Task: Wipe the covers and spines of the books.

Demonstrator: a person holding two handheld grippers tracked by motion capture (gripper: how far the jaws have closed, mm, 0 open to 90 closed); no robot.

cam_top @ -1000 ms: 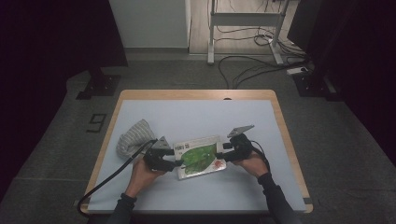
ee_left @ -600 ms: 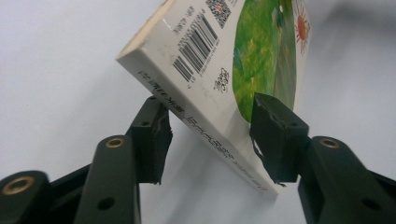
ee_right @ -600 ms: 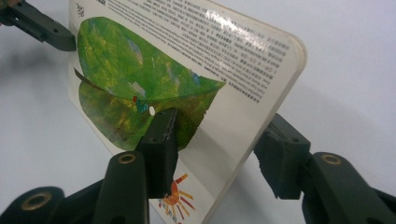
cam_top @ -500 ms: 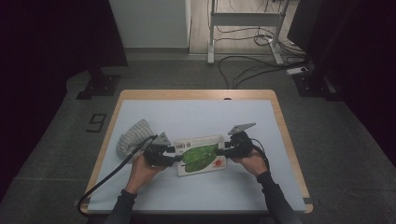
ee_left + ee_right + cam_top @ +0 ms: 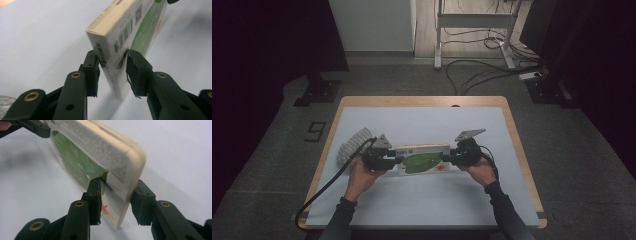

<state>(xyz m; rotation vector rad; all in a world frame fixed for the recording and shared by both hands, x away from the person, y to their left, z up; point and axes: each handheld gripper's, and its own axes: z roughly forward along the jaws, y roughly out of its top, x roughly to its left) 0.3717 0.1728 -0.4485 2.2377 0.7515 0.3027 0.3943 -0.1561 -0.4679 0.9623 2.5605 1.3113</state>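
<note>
A flat cream box [image 5: 422, 159] with a green picture on its face is held level between the two grippers, just above the table mat. My left gripper [image 5: 394, 160] clamps its left end. In the left gripper view the two pads press the printed end with the barcode [image 5: 125, 30], and the left gripper [image 5: 111, 62] is shut on it. My right gripper [image 5: 451, 157] clamps the other end. In the right gripper view the box [image 5: 100, 152] has rounded corners and sits tilted in the right gripper [image 5: 118, 187], one jaw on its green face, the other behind it.
A grey ribbed bundle [image 5: 352, 144] lies on the mat left of the left hand. The left gripper's cable [image 5: 327, 185] runs off the table's front left edge. The pale mat [image 5: 422, 125] covers a wood-rimmed table. Cables and a metal stand are on the floor beyond.
Both grippers and the box have shifted a little farther from the person, and the box now sits straighter across the table. Both grips are unchanged.
</note>
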